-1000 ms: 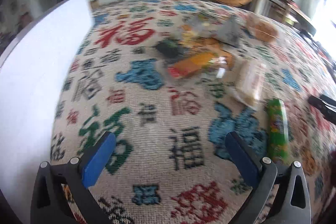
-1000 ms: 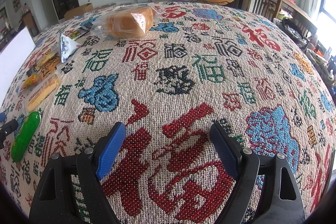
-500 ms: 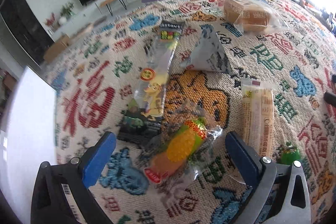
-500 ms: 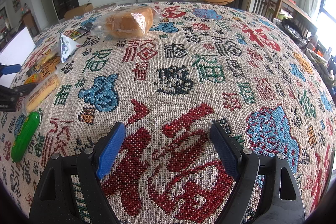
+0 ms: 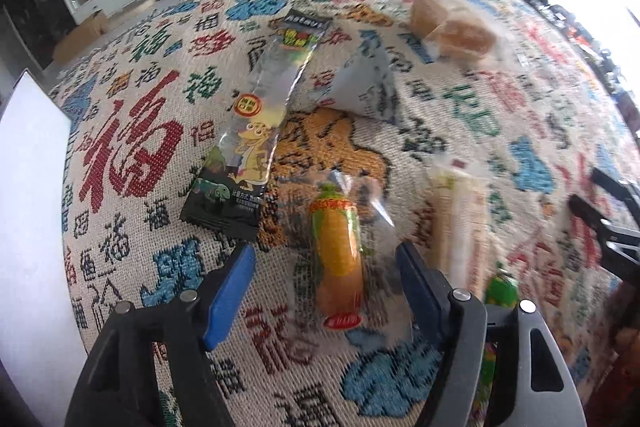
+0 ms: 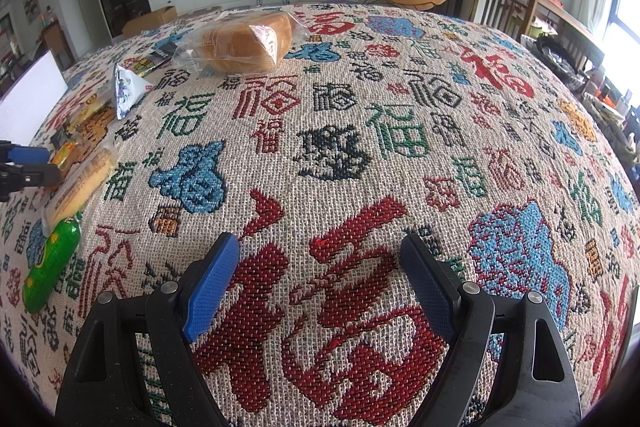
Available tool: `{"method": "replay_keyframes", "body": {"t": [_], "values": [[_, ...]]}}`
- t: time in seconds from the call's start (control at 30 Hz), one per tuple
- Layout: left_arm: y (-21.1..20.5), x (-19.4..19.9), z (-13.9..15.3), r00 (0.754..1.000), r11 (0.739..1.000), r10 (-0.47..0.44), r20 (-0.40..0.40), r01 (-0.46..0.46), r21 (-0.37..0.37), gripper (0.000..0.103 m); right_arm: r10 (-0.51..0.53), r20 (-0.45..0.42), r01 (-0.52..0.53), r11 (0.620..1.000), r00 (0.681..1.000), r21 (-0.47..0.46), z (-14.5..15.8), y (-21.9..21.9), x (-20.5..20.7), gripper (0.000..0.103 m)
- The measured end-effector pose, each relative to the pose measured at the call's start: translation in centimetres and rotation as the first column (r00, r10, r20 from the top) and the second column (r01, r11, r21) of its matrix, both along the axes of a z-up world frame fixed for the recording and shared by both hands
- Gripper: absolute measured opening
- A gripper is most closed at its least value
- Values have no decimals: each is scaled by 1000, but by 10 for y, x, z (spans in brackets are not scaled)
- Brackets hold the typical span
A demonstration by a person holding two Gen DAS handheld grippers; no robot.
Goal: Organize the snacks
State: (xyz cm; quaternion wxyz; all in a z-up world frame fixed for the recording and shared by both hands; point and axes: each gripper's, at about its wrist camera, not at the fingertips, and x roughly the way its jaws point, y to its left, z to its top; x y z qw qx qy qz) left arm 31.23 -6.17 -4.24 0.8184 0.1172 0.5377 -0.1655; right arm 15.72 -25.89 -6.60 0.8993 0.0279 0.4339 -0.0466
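A clear packet with a yellow corn-printed snack [image 5: 338, 255] lies on the patterned tablecloth [image 6: 360, 147]. My left gripper [image 5: 324, 263] points down over it. Its blue pads [image 5: 230, 287] stand on either side of the packet, closing, and do not touch it. A long dinosaur-printed packet [image 5: 256, 131], a silver triangular packet [image 5: 368, 87], a pale long packet [image 5: 460, 219] and a green packet [image 5: 500, 291] lie around it. My right gripper [image 6: 320, 259] hangs open over bare cloth, nothing between its fingers.
A bagged loaf of bread [image 6: 244, 43] sits at the far side of the table. A white board [image 5: 32, 187] stands at the left edge. From the right wrist view the left gripper [image 6: 24, 163] shows at the far left, beside the green packet [image 6: 50, 263].
My left gripper swung from bare cloth to over the pile of snacks, and its jaws have narrowed around the corn packet. The right gripper has not moved.
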Motion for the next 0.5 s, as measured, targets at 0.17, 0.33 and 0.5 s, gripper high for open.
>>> {"method": "replay_keyframes", "body": {"t": [0.17, 0.33, 0.5], "values": [[0, -5, -3, 997, 999, 54, 55, -54, -3, 74, 0, 0, 0, 1000, 1000, 0, 0, 0, 0, 85], [13, -23, 4, 994, 995, 77, 78, -71, -67, 43, 0, 0, 0, 1000, 1000, 0, 0, 0, 0, 85], [35, -52, 28, 983, 983, 142, 114, -127, -131, 16, 0, 0, 0, 1000, 1000, 0, 0, 1, 0, 85]]}}
